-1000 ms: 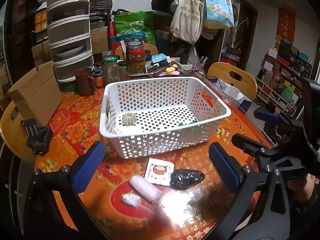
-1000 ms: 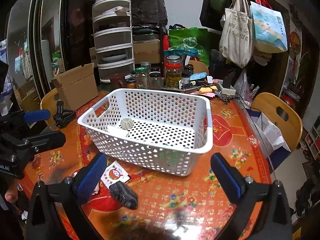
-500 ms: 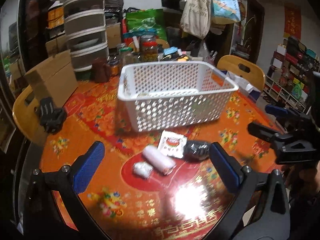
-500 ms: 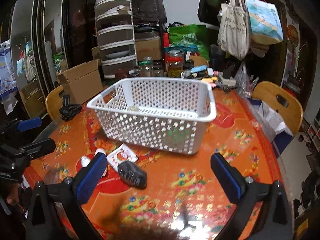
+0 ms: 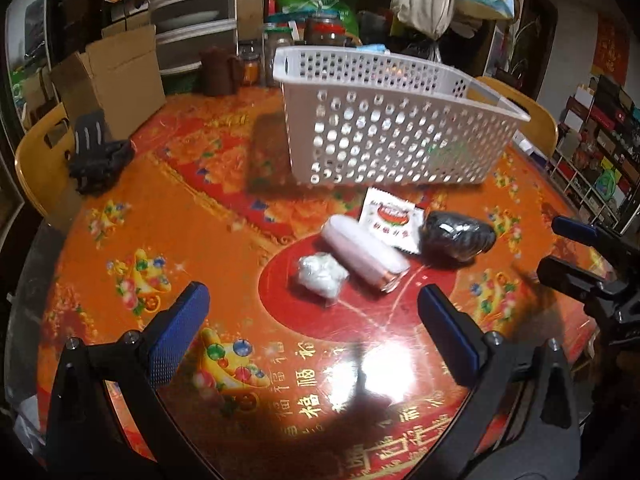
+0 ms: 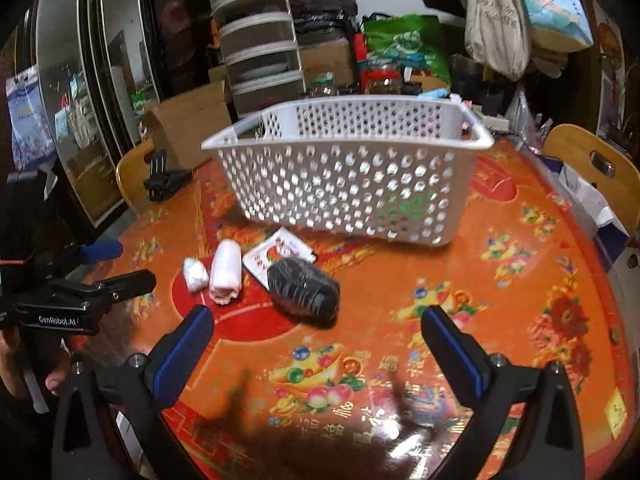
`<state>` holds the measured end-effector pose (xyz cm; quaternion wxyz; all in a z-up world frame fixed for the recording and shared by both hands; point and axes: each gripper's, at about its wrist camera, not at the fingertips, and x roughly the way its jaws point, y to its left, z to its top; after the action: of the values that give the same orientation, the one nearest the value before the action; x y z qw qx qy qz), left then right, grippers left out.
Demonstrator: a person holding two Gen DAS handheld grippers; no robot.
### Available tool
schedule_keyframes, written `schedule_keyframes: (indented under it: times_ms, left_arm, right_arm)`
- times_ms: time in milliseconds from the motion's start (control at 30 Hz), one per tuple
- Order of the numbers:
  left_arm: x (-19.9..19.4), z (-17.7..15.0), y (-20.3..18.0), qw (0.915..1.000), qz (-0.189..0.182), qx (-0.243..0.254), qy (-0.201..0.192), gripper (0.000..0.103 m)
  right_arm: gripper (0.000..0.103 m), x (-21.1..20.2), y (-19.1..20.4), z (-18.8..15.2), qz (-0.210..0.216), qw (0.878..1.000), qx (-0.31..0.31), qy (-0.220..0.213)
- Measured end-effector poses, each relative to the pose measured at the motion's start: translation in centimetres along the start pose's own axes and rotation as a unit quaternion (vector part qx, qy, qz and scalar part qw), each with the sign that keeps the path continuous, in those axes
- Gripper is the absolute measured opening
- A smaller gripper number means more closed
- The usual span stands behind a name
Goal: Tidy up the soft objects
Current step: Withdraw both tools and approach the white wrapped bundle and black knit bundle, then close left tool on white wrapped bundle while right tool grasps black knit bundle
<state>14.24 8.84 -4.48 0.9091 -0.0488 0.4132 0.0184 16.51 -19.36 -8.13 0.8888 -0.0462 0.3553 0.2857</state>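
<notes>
A white perforated basket (image 5: pixel 384 136) (image 6: pixel 352 184) stands on the red patterned table. In front of it lie a small wrapped white bundle (image 5: pixel 322 274) (image 6: pixel 195 274), a pink roll (image 5: pixel 364 254) (image 6: pixel 226 272), a red-and-white sachet (image 5: pixel 390 218) (image 6: pixel 276 250) and a black wrapped bundle (image 5: pixel 458 236) (image 6: pixel 304 290). My left gripper (image 5: pixel 312 332) hovers open just short of the white bundle. Nothing sits between the fingers of my open right gripper (image 6: pixel 318 344), which is low and close to the black bundle. The basket's inside is hidden from both views.
A cardboard box (image 5: pixel 116 76) and a black clamp (image 5: pixel 98 154) sit at the table's left. Jars and a brown jug (image 5: pixel 218 70) stand behind the basket. Wooden chairs (image 6: pixel 592 168) ring the table. A hand (image 6: pixel 24 364) holds the left gripper.
Both grippers have dropped lower and pulled back toward the near table edge, so the basket now shows from the side. The small objects now sit closer to the fingers. Nothing was grasped.
</notes>
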Motion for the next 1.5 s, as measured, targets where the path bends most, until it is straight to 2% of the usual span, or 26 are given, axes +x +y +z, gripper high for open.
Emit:
schedule_keyframes:
  times_ms: [233,300,433,633,700,967,1167,1500]
  left_arm:
    - [3.0,0.1,0.3,0.9998,0.002,-0.004,0.018,0.100]
    - [3.5,0.1,0.4,0.9997,0.003,-0.004,0.023,0.090]
    - [4.5,0.3,0.3,0.9995,0.005,-0.001,0.031,0.085]
    - [5.6,0.6,-0.2,0.9992,0.007,0.010,0.038,0.076]
    - [5.8,0.6,-0.4,0.9991,0.008,0.012,0.040,0.069]
    - [6.6,0.5,-1.2,0.9987,0.005,0.020,0.047,0.037]
    - [6.4,0.2,-2.3,0.9985,0.007,0.038,0.038,0.035]
    - [3.6,-0.1,-1.3,0.9997,0.006,0.021,0.007,0.035]
  right_arm:
    - [0.088,4.0,0.9,0.4,-0.001,0.999,-0.017,0.031]
    - [0.084,4.9,1.1,0.6,-0.001,0.999,-0.021,0.039]
    - [0.082,6.5,1.6,1.0,-0.007,0.998,-0.030,0.051]
    - [0.064,7.6,1.7,1.3,-0.009,0.998,-0.038,0.058]
    - [0.057,7.7,1.7,1.3,-0.008,0.998,-0.039,0.057]
    - [0.054,7.2,1.7,1.0,-0.012,0.998,-0.047,0.046]
    - [0.053,5.7,1.3,0.9,-0.007,0.999,-0.041,0.033]
    - [0.053,2.1,0.0,0.6,0.004,1.000,-0.021,0.003]
